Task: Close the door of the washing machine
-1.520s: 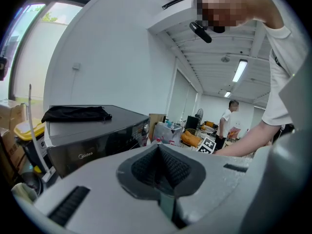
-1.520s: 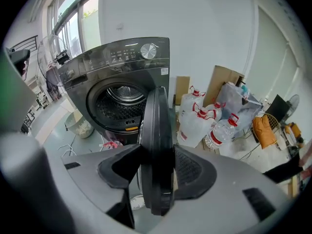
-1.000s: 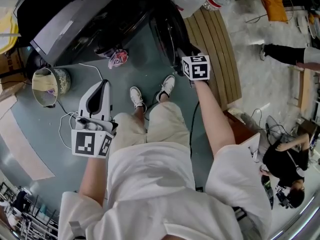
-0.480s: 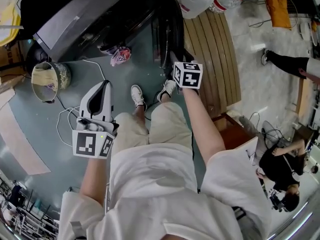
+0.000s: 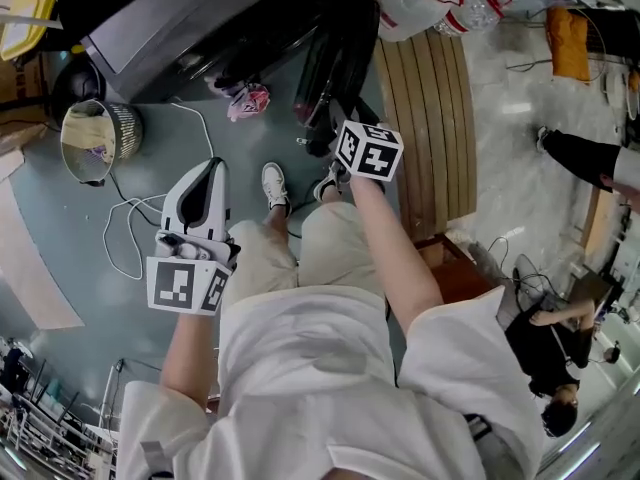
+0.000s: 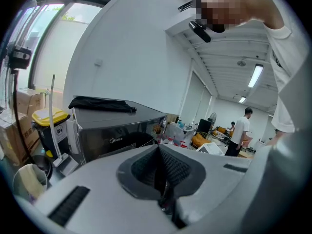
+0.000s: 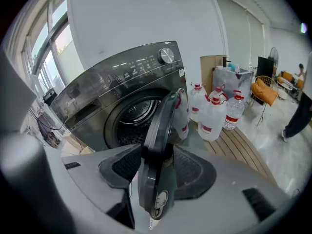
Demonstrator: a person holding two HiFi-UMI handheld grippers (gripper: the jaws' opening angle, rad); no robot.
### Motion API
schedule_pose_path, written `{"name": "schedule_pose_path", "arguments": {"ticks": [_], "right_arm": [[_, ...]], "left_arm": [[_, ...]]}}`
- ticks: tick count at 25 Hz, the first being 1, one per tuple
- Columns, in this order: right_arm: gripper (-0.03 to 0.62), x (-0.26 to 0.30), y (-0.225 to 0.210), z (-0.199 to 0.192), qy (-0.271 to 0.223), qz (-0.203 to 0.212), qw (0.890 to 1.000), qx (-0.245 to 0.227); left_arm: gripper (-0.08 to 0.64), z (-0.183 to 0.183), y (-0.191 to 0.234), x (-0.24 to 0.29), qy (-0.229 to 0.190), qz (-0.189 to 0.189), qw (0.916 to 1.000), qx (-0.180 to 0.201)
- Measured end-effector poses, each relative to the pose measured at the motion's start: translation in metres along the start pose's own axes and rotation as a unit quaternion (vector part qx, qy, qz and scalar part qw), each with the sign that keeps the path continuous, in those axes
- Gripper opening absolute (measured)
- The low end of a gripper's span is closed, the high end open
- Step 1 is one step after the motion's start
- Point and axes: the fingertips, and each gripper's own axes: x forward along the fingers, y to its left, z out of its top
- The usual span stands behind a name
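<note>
The dark grey washing machine (image 5: 180, 28) stands at the top of the head view, its round door (image 5: 335, 63) swung partly out. In the right gripper view the door (image 7: 163, 126) stands edge-on in front of the drum opening (image 7: 129, 113). My right gripper (image 7: 156, 167) is shut on the door's edge, a pad against each face. In the head view that gripper (image 5: 330, 133) sits at the door's outer rim. My left gripper (image 5: 208, 168) hangs over the floor to the left, away from the machine (image 6: 117, 130). Its jaws (image 6: 158, 174) meet with nothing between them.
A wire basket (image 5: 95, 138) and a loose white cable (image 5: 125, 243) lie on the floor at left. A pink item (image 5: 248, 98) lies by the machine's foot. A slatted wooden platform (image 5: 430, 108) with water bottles (image 7: 214, 116) lies right of the door. Another person (image 5: 545, 338) sits at far right.
My right gripper has moved left in the head view, and the door has swung with it toward the machine's front. The left gripper has shifted only a little.
</note>
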Motion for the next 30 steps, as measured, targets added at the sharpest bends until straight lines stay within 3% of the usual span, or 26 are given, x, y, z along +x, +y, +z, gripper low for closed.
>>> {"name": "schedule_pose_path", "arguments": {"ticks": [13,22,30], "right_arm": [[0.201,0.032,0.069,0.012,0.007,0.056,0.998,0.003],[0.204,0.053,0.1,0.026,0.014,0.051,0.998,0.039],[0.202,0.07,0.121,0.043,0.015,0.059,0.998,0.035]], "left_arm": [[0.006,-0.01,0.027,-0.018,-0.007,0.033,0.9992,-0.022],[0.006,-0.016,0.043,-0.03,-0.011,0.055,0.9977,-0.038],[0.006,-0.021,0.06,-0.038,-0.015,0.078,0.9956,-0.05]]}}
